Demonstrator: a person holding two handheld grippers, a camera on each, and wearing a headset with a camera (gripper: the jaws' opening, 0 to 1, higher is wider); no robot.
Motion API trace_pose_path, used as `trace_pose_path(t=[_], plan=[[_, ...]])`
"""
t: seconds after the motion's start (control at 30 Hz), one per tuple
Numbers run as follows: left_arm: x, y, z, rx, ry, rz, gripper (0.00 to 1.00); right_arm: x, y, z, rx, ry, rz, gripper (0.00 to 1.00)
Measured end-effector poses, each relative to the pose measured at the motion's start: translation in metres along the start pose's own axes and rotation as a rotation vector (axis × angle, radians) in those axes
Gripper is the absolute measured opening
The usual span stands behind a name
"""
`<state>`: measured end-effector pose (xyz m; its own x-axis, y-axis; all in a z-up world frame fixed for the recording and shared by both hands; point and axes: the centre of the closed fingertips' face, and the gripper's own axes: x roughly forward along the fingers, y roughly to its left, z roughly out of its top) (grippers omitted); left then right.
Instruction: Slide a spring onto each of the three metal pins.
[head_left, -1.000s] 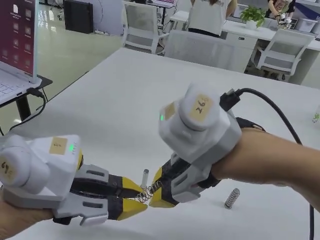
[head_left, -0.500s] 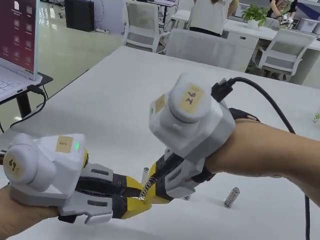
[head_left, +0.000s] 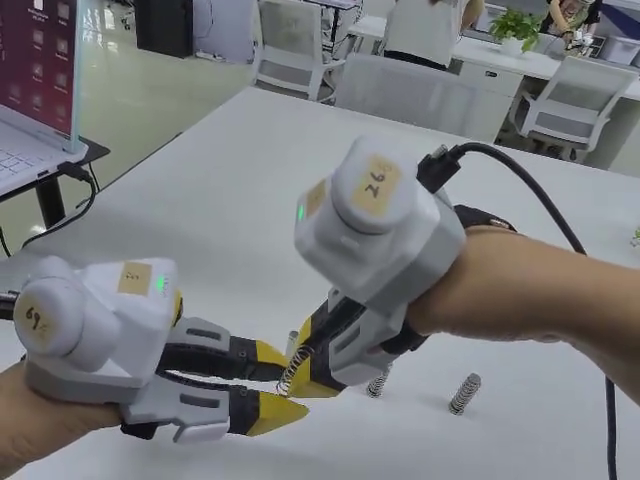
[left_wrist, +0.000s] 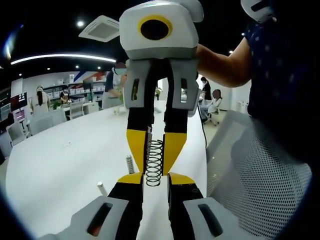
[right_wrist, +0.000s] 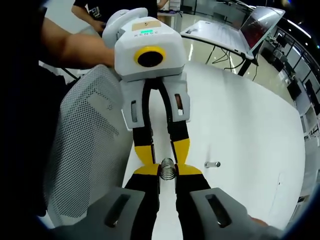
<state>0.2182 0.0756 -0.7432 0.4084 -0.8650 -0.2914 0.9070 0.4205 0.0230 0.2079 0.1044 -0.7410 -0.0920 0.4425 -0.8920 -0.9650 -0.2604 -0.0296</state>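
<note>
The right hand-held gripper is closed on a spring, which is held slanted just above the table. The left hand-held gripper has its jaws apart, tips flanking the spring's lower end; contact there cannot be confirmed. A second spring stands on the table just beside the right hand-held gripper. A third spring stands further right. A pin lies on the table near the tips.
</note>
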Motion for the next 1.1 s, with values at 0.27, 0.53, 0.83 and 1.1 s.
trace_pose_path(t=[0.27, 0.53, 0.83, 1.1], plan=[[-0.01, 0.011, -0.009, -0.028, 0.002, 0.051, 0.24, -0.003, -0.008, -0.001, 0.009, 0.002, -0.019, 0.08], [-0.02, 0.022, -0.016, -0.049, 0.008, 0.099, 0.37, -0.009, -0.021, -0.004, 0.026, 0.004, -0.048, 0.08], [-0.026, 0.026, -0.024, -0.083, 0.015, 0.13, 0.51, -0.013, -0.036, -0.009, 0.042, 0.018, -0.081, 0.08], [-0.028, 0.026, -0.025, -0.099, 0.008, 0.137, 0.6, -0.016, -0.058, -0.009, 0.052, 0.021, -0.116, 0.08]])
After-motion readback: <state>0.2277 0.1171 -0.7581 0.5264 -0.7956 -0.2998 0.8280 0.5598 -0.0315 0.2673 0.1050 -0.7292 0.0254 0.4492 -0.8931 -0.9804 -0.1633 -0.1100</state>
